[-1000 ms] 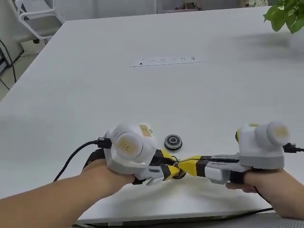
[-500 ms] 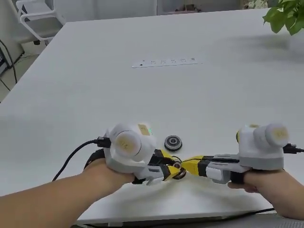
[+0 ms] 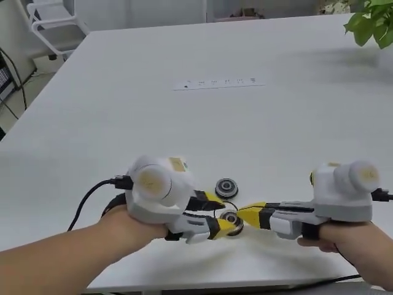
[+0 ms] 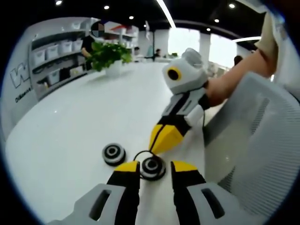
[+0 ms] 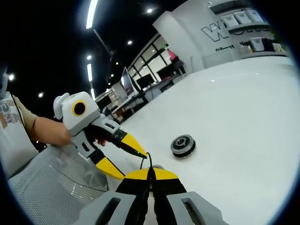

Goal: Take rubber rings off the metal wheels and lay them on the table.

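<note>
The white surface [image 3: 123, 123] stretched away from the person, broad and mostly bare. A white chair [image 3: 52, 24] stood past its far left corner, and a green plant [image 3: 371, 24] leaned in at the far right.

Both grippers were low over the near edge, tips pointed at each other. The left gripper [image 4: 154, 168] came in from the left, with a black cable trailing from its back. Its jaws were parted to a wheel's width and clamped on a wheel [image 3: 230, 217], one yellow tip on each side. The right gripper [image 5: 150, 174] came in from the right, and its tip met the wheel's near side. Its jaws were clenched tight together, pinching the ring.

A flat white strip [image 3: 219, 83] with small markings lay well apart from the grippers, out toward the middle of the surface.

The held wheel was small, with a dark rim and a pale metal hub. I could not tell whether it rested on the surface or hung just above it. A second wheel [image 3: 226, 187], of the same kind, lay flat just beyond the jaw tips, apart from both grippers.

The ring [image 5: 149, 161] was a thin black loop, stretched from the held wheel up to the right gripper's tip.
</note>
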